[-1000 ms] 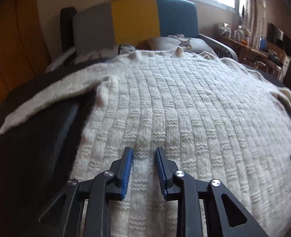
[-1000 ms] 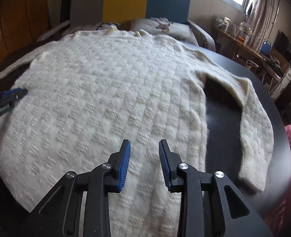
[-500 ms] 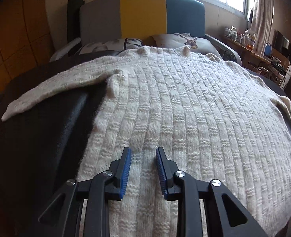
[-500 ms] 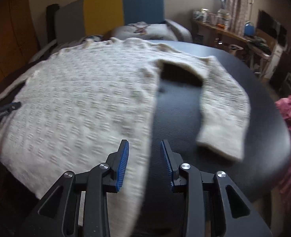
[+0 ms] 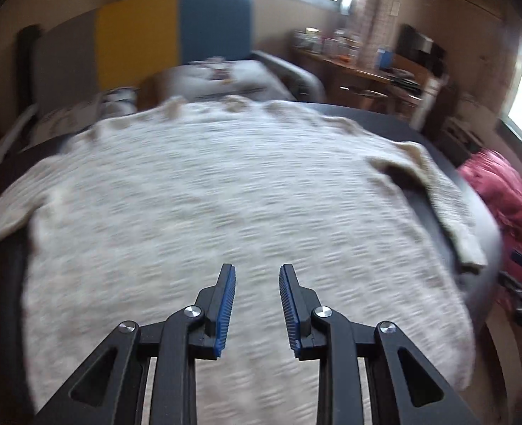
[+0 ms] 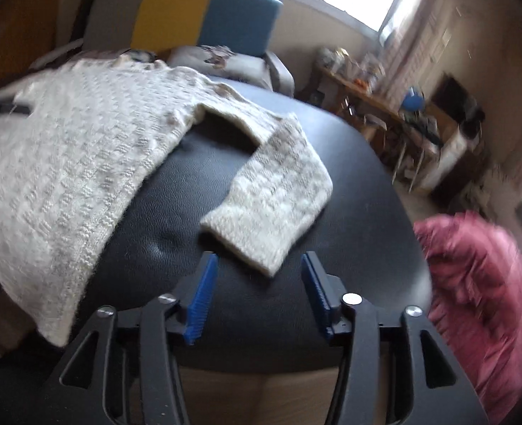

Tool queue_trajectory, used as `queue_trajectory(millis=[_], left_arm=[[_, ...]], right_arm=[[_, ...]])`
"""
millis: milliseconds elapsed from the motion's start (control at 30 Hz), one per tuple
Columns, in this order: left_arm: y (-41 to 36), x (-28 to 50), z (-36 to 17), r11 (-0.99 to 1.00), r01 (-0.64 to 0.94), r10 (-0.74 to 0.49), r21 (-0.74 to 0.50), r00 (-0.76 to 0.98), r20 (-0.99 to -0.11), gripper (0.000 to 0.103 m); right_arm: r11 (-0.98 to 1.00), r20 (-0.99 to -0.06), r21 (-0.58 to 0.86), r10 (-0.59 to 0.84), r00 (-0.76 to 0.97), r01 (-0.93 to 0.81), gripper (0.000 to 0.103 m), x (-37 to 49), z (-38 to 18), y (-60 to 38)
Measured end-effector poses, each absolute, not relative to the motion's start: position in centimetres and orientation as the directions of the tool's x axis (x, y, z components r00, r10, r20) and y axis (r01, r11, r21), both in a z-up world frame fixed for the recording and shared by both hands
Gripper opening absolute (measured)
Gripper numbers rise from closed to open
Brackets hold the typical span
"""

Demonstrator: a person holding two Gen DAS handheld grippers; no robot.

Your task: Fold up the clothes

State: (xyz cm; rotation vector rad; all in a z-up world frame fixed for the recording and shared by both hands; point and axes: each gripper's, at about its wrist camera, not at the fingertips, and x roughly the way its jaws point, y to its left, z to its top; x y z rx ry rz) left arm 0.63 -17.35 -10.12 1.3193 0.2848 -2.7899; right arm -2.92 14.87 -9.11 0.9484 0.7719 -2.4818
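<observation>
1. On the black table (image 6: pixel 349 177) I have the cream sweater (image 5: pixel 225 194) spread flat; its body covers most of the table's left side, and its neck end points toward the striped chair (image 6: pixel 190 10) beyond the table's far edge.
2. The sweater's right sleeve (image 6: pixel 278 198) lies bent back on the table's bare right part; its cuff sits near the table's front edge.
3. My right gripper (image 6: pixel 259 290) hovers just short of that cuff; its jaws are opening and nothing is between them.
4. My left gripper (image 5: pixel 257 301) hangs over the lower part of the sweater's body; its jaws stand a little apart and grip nothing.
5. I judge the next step is taking the cuff to fold the sleeve in across the body.
6. Risks from here: the pads could pinch only the top layer of the loose knit, so the sleeve would stretch instead of lifting; a low approach could shove the cuff along the slick table and bunch it; pulling on the sleeve with nothing pinning the body could drag the whole sweater askew.
7. The sweater's lower left corner already hangs off the table's front edge, so a tug could slide more of it off.
8. A red cloth (image 6: pixel 480 283) lies just beside the table's right edge; a wide swing there could snag it.
</observation>
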Motion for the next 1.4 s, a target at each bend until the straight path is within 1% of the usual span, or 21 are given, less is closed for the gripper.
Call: queue_trajectory(millis=[67, 133, 267, 400, 467, 600, 733, 767, 833, 867, 900, 967, 1033, 1067, 1167, 1300, 1400], left_arm=[[-15.2, -1.1, -10.0, -0.984, 0.058, 0.093, -0.167, -0.635, -0.767, 0.026], [-13.2, -2.6, -9.6, -0.988, 0.001, 0.119, -0.155, -0.639, -0.76, 0.026], [-9.9, -4.8, -9.0, -0.982, -0.122, 0.191, -0.147, -0.649, -0.737, 0.026], [-6.7, -6.1, -9.2, -0.965, -0.222, 0.254, -0.142, -0.634, -0.73, 0.026], [-5.8, -6.5, -10.0, -0.959, -0.233, 0.273, -0.161, -0.607, -0.746, 0.026], [-5.3, -6.9, -11.9, -0.963, -0.214, 0.261, -0.166, -0.57, -0.779, 0.026], [-5.6, -7.0, -13.1, -0.966, -0.182, 0.253, -0.182, -0.541, -0.802, 0.026], [-5.7, -7.0, -13.2, -0.967, -0.178, 0.252, -0.184, -0.539, -0.804, 0.026], [-5.7, -6.8, -13.2, -0.968, -0.175, 0.249, -0.183, -0.541, -0.803, 0.026], [-5.7, -6.8, -13.2, -0.968, -0.175, 0.247, -0.18, -0.541, -0.804, 0.026], [-5.8, -6.7, -13.2, -0.969, -0.173, 0.245, -0.179, -0.54, -0.805, 0.026], [-5.8, -6.5, -13.2, -0.967, -0.174, 0.25, -0.184, -0.542, -0.803, 0.026], [-5.7, -6.3, -13.3, -0.968, -0.171, 0.25, -0.186, -0.54, -0.803, 0.026], [-5.8, -6.3, -13.3, -0.967, -0.169, 0.252, -0.19, -0.54, -0.803, 0.026], [-5.9, -6.1, -13.2, -0.966, -0.167, 0.256, -0.196, -0.541, -0.801, 0.026], [-6.2, -6.1, -12.8, -0.966, -0.166, 0.258, -0.199, -0.55, -0.794, 0.026], [-6.7, -6.2, -12.3, -0.967, -0.16, 0.255, -0.199, -0.561, -0.787, 0.026]], right_arm=[[-0.726, -0.691, -0.422, -0.131, -0.711, 0.543, 0.055, -3.2, -9.9, 13.7], [-0.689, -0.687, -0.459, -0.125, -0.716, 0.56, 0.055, -3.5, -10.7, 13.1], [-0.67, -0.693, -0.466, -0.129, -0.709, 0.577, 0.055, -4.3, -12.4, 12.7], [-0.677, -0.658, -0.489, -0.128, -0.742, 0.55, 0.055, -4.8, -13.3, 12.5], [-0.684, -0.645, -0.49, -0.133, -0.752, 0.541, 0.055, -5.0, -13.5, 12.3], [-0.657, -0.618, -0.525, -0.144, -0.773, 0.542, 0.055, -5.2, -14.0, 11.8], [-0.628, -0.628, -0.542, -0.141, -0.766, 0.559, 0.055, -5.5, -14.1, 11.3], [-0.627, -0.636, -0.535, -0.142, -0.758, 0.566, 0.052, -5.6, -14.1, 11.2], [-0.631, -0.66, -0.509, -0.15, -0.736, 0.585, 0.035, -5.7, -14.1, 11.0], [-0.637, -0.678, -0.488, -0.154, -0.719, 0.596, 0.019, -5.7, -14.2, 10.9], [-0.641, -0.689, -0.475, -0.156, -0.708, 0.604, 0.013, -5.7, -14.2, 10.7], [-0.651, -0.702, -0.454, -0.16, -0.694, 0.609, 0.01, -5.8, -14.2, 10.6], [-0.691, -0.722, -0.393, -0.176, -0.669, 0.606, 0.01, -6.4, -13.9, 11.1], [-0.71, -0.729, -0.366, -0.183, -0.66, 0.602, 0.007, -6.7, -13.7, 11.4], [-0.777, -0.746, -0.248, -0.229, -0.626, 0.579, 0.005, -7.6, -12.7, 12.8], [-0.841, -0.732, -0.129, -0.277, -0.622, 0.526, 0.004, -9.3, -10.1, 15.2], [-0.879, -0.702, -0.098, -0.272, -0.658, 0.467, 0.003, -11.3, -7.3, 17.4]])
